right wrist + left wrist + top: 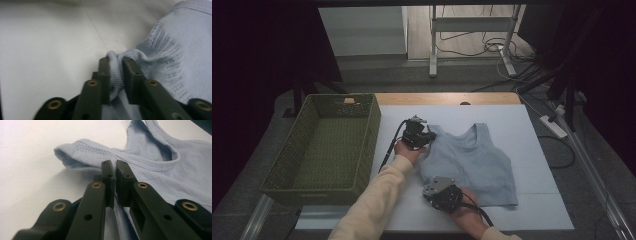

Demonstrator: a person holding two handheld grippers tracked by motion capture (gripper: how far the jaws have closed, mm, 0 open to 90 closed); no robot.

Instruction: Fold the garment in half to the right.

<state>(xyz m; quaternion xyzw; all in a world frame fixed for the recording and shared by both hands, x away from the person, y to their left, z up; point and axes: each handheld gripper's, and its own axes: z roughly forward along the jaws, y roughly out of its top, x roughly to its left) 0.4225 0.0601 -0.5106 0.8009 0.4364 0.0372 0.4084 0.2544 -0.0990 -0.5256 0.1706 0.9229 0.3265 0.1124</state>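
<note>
A pale blue knitted sleeveless top (pixel 479 160) lies on a white table cover (pixel 537 150); its fabric carries rows of tiny perforations near the armhole and a fine ribbed edge band. To the left stands an olive-green woven rectangular basket (pixel 287 165). A strip of light brown wooden tabletop (pixel 447 98) shows at the far edge. Both the left gripper (pixel 115 173) and the right gripper (pixel 115 63) are matt black with brass-coloured rivets. The person's sleeve (pixel 372 205) is cream.
</note>
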